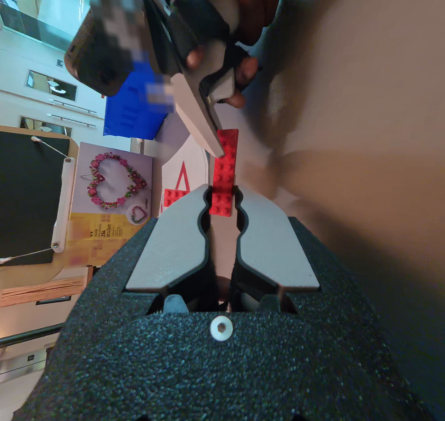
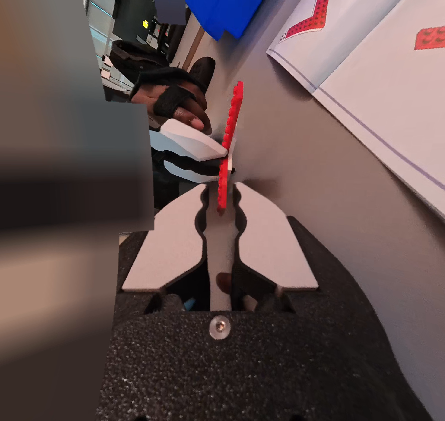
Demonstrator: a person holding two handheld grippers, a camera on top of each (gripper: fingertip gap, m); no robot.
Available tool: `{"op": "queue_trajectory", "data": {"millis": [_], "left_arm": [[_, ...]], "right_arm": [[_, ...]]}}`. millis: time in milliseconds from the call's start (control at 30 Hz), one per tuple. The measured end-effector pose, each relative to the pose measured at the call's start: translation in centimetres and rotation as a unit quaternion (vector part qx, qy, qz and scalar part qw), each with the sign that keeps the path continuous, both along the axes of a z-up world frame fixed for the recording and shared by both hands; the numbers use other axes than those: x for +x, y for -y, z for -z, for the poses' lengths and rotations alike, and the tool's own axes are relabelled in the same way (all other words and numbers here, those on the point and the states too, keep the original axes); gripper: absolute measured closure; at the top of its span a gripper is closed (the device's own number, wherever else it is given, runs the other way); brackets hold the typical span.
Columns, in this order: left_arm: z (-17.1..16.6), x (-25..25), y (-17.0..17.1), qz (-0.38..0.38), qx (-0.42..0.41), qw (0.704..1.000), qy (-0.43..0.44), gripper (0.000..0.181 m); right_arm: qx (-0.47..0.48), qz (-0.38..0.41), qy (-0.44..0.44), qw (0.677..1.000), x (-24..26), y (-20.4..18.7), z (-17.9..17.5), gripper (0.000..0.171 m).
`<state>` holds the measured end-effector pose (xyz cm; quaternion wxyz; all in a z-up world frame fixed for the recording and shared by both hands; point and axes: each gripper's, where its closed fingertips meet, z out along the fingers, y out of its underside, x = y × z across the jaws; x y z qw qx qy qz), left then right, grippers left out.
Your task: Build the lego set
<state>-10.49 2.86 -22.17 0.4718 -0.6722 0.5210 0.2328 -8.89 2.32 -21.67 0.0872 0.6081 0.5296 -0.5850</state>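
Observation:
A long red studded plate (image 1: 225, 168) is held in the air above the grey table. My left gripper (image 1: 223, 188) is shut on its long edges, with the studded face turned toward the camera. In the right wrist view the plate (image 2: 234, 111) shows edge-on, with the left gripper's white fingers (image 2: 192, 140) clamping it from the left. My right gripper (image 2: 221, 185) straddles the plate's near end with narrow jaws and a gap on each side. In the left wrist view, one right finger (image 1: 207, 135) lies against the studded face.
An open instruction booklet (image 2: 361, 91) with pictures of red pieces lies on the table (image 2: 301, 193) at the right. A blue bin (image 2: 216, 0) stands behind it. The set's box (image 1: 113, 193) with a flower heart leans beside a black board (image 1: 24, 193). Left and right tips are no more than a few centimetres apart.

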Motion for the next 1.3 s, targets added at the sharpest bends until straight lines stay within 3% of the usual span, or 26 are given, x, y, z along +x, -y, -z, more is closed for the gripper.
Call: {"op": "queue_trajectory", "data": {"millis": [133, 233, 333, 400, 567, 733, 833, 1067, 1300], "left_arm": [[0.3, -0.6, 0.1, -0.018, -0.016, 1.000, 0.007, 0.165], [0.7, -1.1, 0.1, -0.031, -0.038, 0.999, 0.013, 0.165], [1.2, -1.3, 0.0, -0.041, -0.066, 0.997, 0.018, 0.165], [1.2, -1.0, -0.1, -0.039, -0.073, 0.996, 0.026, 0.165], [1.3, -0.7, -0.1, -0.032, -0.083, 0.995, 0.035, 0.165], [1.4, -0.6, 0.0, -0.033, -0.089, 0.994, 0.045, 0.165], [1.4, -0.7, 0.0, -0.035, -0.089, 0.994, 0.049, 0.165], [1.3, -0.6, 0.4, -0.038, -0.095, 0.991, 0.087, 0.159], [0.4, -2.3, 1.0, -0.085, -0.090, 0.975, 0.186, 0.157]], "right_arm": [[0.035, -0.001, -0.026, 0.999, 0.2, -0.5, -0.3, 0.134], [0.156, 0.004, -0.075, 0.985, 0.2, -1.4, 0.2, 0.124], [0.359, -0.018, -0.116, 0.926, 0.3, -2.4, 1.5, 0.119], [0.420, -0.047, -0.127, 0.897, 0.3, -1.9, 1.9, 0.121], [0.401, -0.068, -0.119, 0.906, -0.5, -1.1, 2.3, 0.139], [0.433, -0.089, -0.118, 0.889, -0.7, -0.9, 2.7, 0.140], [0.440, -0.090, -0.118, 0.886, -0.8, -0.8, 2.8, 0.153], [0.426, -0.103, -0.108, 0.892, -0.3, -0.8, 3.2, 0.154], [0.418, -0.115, -0.086, 0.897, 0.3, -1.0, 3.5, 0.154]]}}
